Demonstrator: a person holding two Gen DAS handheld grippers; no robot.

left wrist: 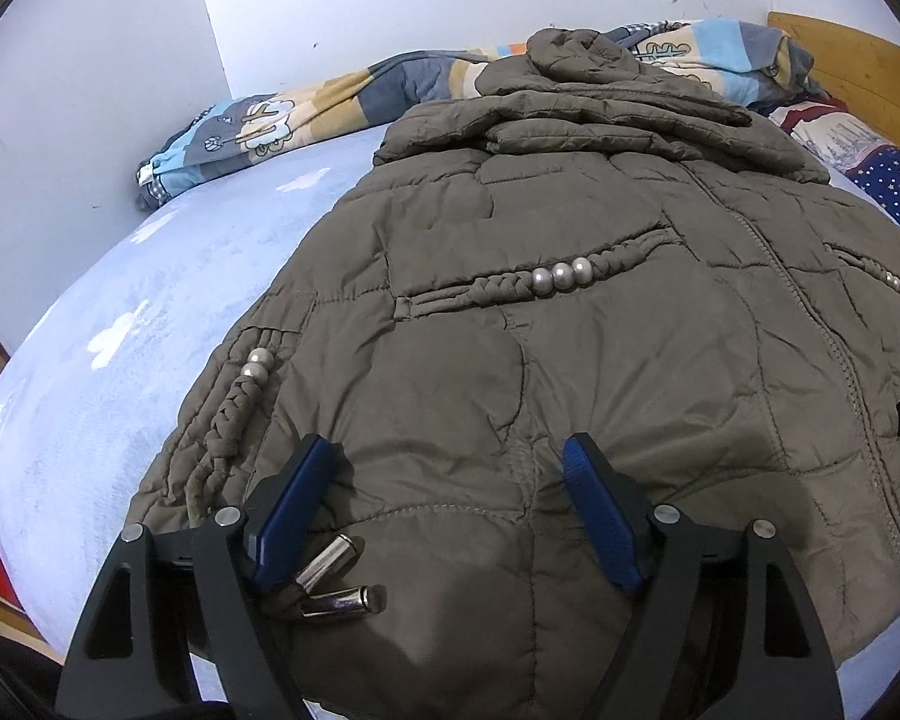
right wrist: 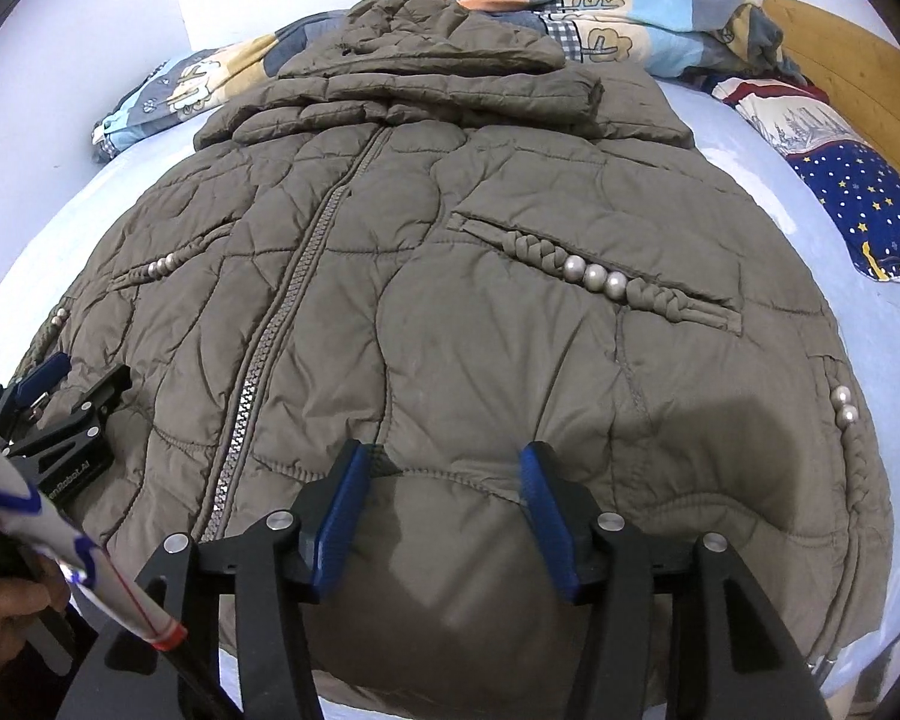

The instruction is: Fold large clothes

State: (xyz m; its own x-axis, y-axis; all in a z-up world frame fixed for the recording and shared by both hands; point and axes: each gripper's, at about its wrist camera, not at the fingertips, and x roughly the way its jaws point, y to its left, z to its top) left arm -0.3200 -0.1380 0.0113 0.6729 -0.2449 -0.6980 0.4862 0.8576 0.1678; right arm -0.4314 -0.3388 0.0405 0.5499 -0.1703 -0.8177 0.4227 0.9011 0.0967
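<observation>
1. The left gripper [left wrist: 450, 456] has black angular arms with flat blue ribbed pads on its fingers [left wrist: 288, 510].
2. Round silver screw heads mark each arm joint.
3. The right gripper [right wrist: 444, 462] is built alike: black linkages, blue pads, silver screws.
4. Seen from the right wrist, the left gripper's black body carries white lettering.
5. A white sleeve [right wrist: 36, 516] shows blue and red line patterns.

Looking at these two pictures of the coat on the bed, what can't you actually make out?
- Coat hem: hidden in both views behind the tongs' black arms.
- Whether the left tongs or right tongs touch the fabric: tips are dark against the coat.
- Sleeves: folded under the hood, ends unseen.
- Person: only a hand, cut off by the right view's lower left corner.
- Bed frame: mostly outside the fisheye circle.
</observation>
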